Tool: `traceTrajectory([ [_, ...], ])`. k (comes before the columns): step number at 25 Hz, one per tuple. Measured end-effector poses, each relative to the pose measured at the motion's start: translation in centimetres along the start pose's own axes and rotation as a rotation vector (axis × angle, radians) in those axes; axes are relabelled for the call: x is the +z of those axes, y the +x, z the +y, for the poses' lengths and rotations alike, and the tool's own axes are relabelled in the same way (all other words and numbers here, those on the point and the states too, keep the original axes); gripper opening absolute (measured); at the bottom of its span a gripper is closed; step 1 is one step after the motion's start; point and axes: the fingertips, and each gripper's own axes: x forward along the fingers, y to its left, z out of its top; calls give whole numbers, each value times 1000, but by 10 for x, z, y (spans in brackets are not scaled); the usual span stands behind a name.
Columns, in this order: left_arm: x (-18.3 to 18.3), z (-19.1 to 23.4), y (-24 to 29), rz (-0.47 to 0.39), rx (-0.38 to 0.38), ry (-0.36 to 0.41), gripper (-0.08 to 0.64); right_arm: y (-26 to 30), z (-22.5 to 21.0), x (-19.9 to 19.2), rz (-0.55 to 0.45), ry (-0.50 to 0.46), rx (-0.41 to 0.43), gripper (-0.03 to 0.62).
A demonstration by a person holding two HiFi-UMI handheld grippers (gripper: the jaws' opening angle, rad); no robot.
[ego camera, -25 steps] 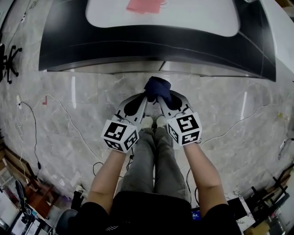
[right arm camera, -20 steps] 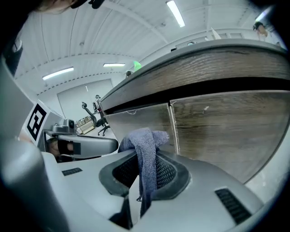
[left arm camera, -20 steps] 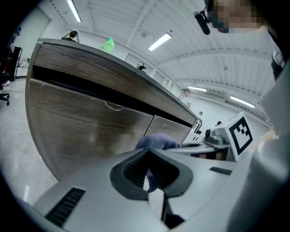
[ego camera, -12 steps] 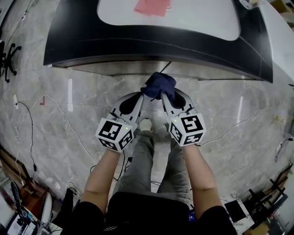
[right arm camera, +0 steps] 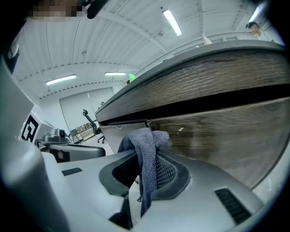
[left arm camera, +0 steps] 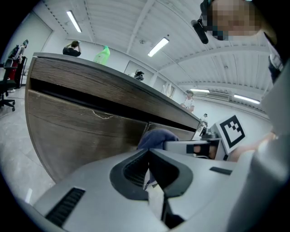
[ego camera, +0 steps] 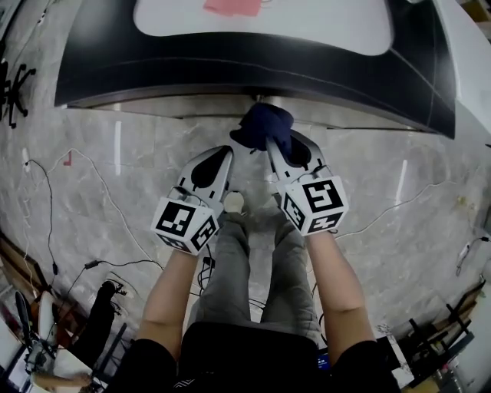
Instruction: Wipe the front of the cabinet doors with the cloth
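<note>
A dark blue cloth (ego camera: pixel 265 127) is bunched at the tip of my right gripper (ego camera: pixel 278 146), which is shut on it. The cloth sits up against the wood-grain cabinet front (ego camera: pixel 153 104) under the dark counter top (ego camera: pixel 107 65). In the right gripper view the cloth (right arm camera: pixel 146 145) hangs between the jaws, close to the cabinet door (right arm camera: pixel 226 131). My left gripper (ego camera: pixel 224 157) is shut with nothing in it, just left of the cloth and apart from it. In the left gripper view the cloth (left arm camera: pixel 156 137) shows beyond my left gripper (left arm camera: pixel 148 156), in front of the door (left arm camera: pixel 77 131).
A pink cloth (ego camera: pixel 230 6) lies on the white counter inlay. A green bottle (left arm camera: pixel 102 55) stands on the counter. Cables (ego camera: pixel 61 199) trail over the marble floor at left. An office chair (left arm camera: pixel 9 77) stands off to the left of the cabinet.
The right gripper has carried the cloth forward to the cabinet front. The left gripper has drawn back and to the left, away from the cloth.
</note>
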Motion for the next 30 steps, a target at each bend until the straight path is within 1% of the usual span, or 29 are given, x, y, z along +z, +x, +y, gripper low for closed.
traceTrajectory([
  [5,3,-15,18,-24,26,-24,8,-7,-25,12,-12,-15,8,71],
  [10,5,-34,42,-21,18,-23,8,-22,-54,11,-10,-19,-8,71],
  [14,2,-54,65,-2,-9,-14,8,-39,-76,4,-5,-9,-30,71],
  [17,1,-74,82,13,-38,8,8,-53,-97,1,-5,2,-57,71],
  [30,-9,-161,140,53,-145,67,8,-124,-181,-5,-46,60,-173,71],
])
